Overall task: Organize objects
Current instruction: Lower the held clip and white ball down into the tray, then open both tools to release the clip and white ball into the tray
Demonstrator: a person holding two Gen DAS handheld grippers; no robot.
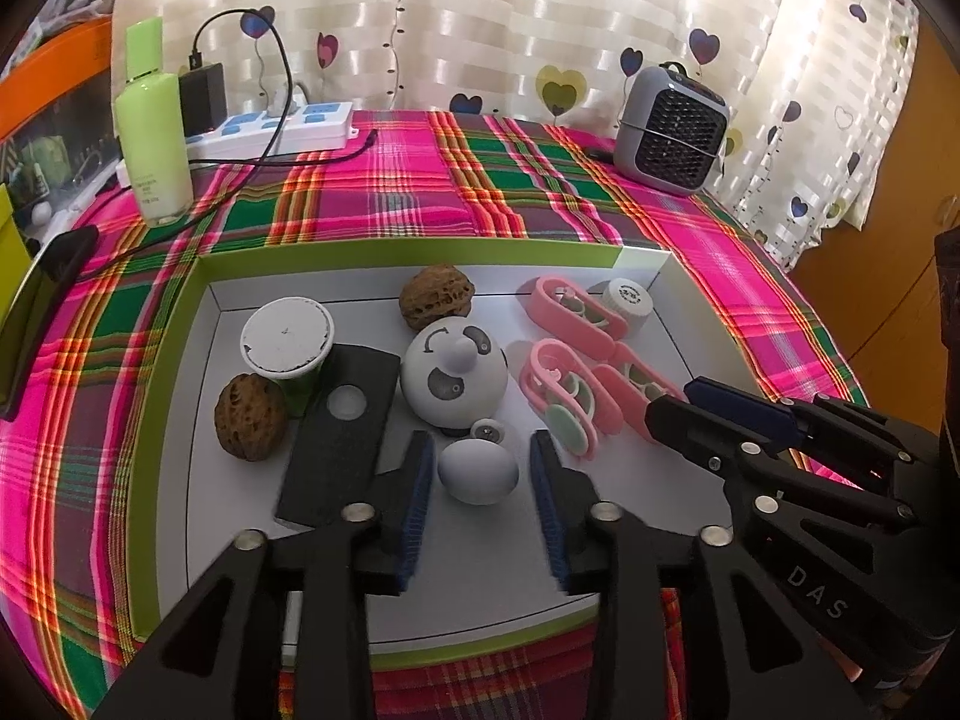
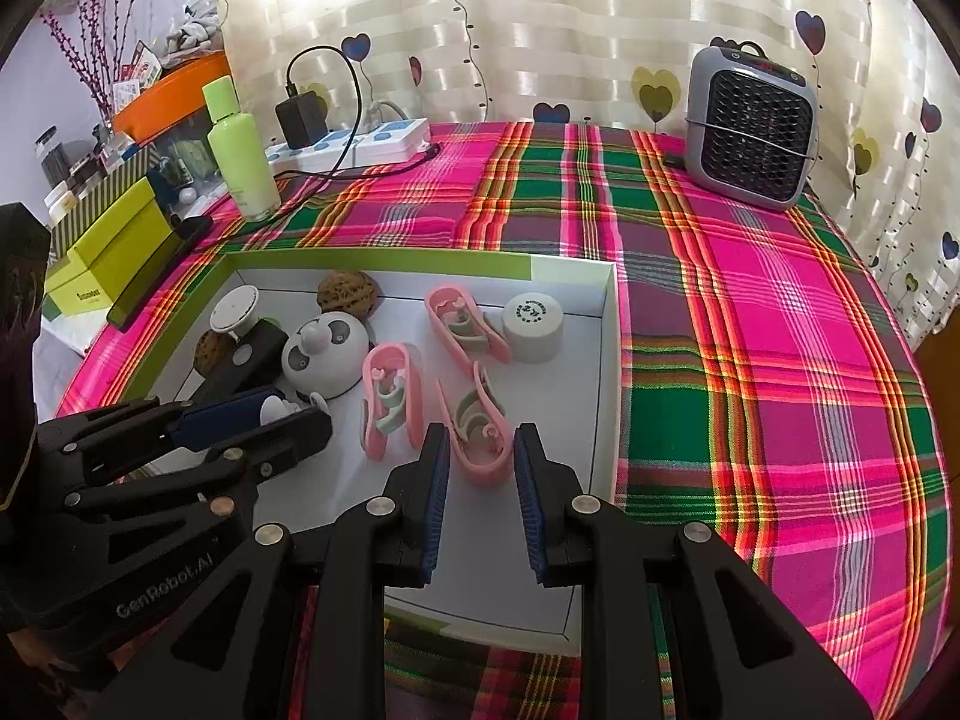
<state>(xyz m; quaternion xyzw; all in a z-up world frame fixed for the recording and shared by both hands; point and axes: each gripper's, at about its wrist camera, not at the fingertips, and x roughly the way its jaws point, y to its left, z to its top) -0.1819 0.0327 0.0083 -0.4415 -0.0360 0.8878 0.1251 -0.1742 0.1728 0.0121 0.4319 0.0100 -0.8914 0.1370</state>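
Small white egg-shaped piece (image 1: 477,471), smooth and matte, is lying in the green-rimmed tray (image 1: 390,249) on the table, between the slightly parted pads of the left hand-held gripper (image 1: 482,501), untouched. Right hand-held gripper (image 2: 480,495) is pinching a pink clip (image 2: 477,432). Only the left view is showing the egg whole.

Three pink clips (image 1: 575,317), two walnuts (image 1: 437,296), one egg (image 1: 477,471)

Domestic room, likely a bedroom: table under a pink-and-green plaid cloth (image 2: 750,312); heart-print curtain (image 2: 600,18); small grey fan heater (image 2: 753,132); white power strip (image 2: 354,144); green lotion bottle (image 2: 240,150); cluttered shelf with dried branches (image 2: 102,42).
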